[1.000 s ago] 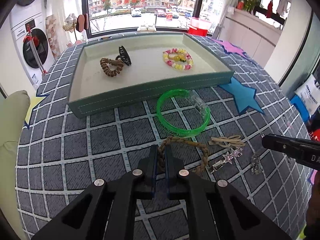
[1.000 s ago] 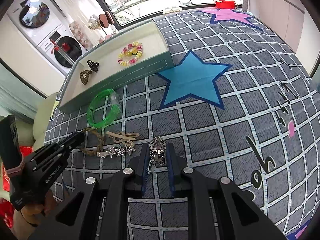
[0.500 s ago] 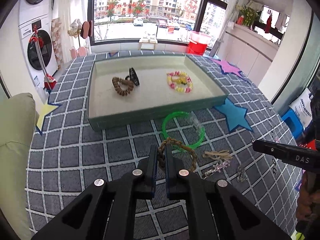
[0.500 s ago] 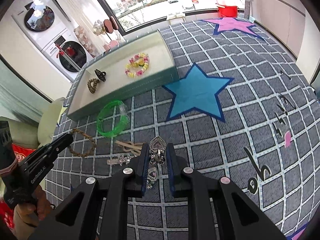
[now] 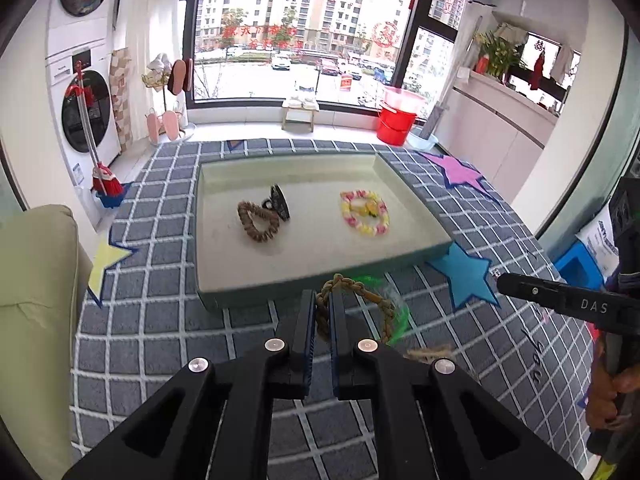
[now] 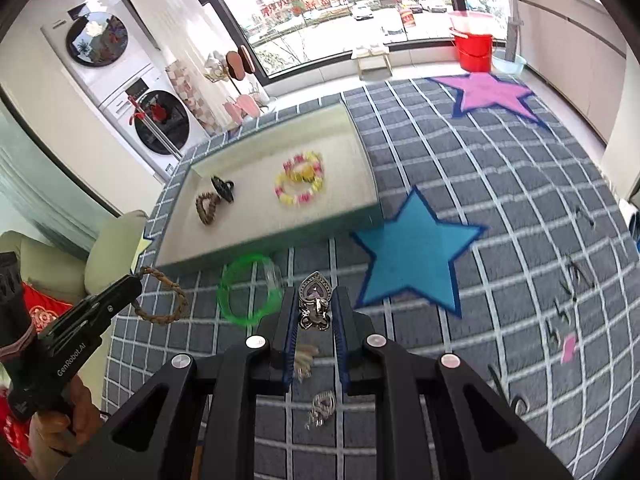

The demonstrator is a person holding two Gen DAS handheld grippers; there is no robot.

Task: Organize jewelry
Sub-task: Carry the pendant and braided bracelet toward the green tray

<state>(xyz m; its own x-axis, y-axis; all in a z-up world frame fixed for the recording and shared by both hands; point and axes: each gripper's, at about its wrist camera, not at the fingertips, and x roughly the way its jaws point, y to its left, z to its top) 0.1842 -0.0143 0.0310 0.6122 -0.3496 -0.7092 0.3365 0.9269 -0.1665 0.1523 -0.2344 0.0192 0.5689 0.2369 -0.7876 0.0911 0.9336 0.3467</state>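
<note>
My left gripper [image 5: 323,305] is shut on a braided tan rope bracelet [image 5: 362,289] that hangs lifted above the rug; the same bracelet [image 6: 170,300] shows at my left gripper [image 6: 134,282] in the right wrist view. My right gripper [image 6: 314,304] is shut on a silver heart-shaped earring [image 6: 316,300] with a purple stone, also raised. Ahead lies the teal tray [image 5: 324,280] holding a brown coil hair tie [image 5: 256,222], a black claw clip [image 5: 279,202] and a pink-yellow bead bracelet [image 5: 364,213]. A green bangle [image 6: 248,294] lies before the tray [image 6: 256,256].
A second silver heart earring [image 6: 323,404] and a tan hair piece [image 6: 305,356] lie on the grey checked rug under my right gripper. A blue star patch [image 6: 416,250] lies right of the tray. A pale green cushion [image 5: 32,280] borders the left. A red bucket [image 5: 396,120] stands by the window.
Both grippers have risen from the rug, the left carrying the rope bracelet and the right the heart earring. The tray looks farther below and more of the room shows.
</note>
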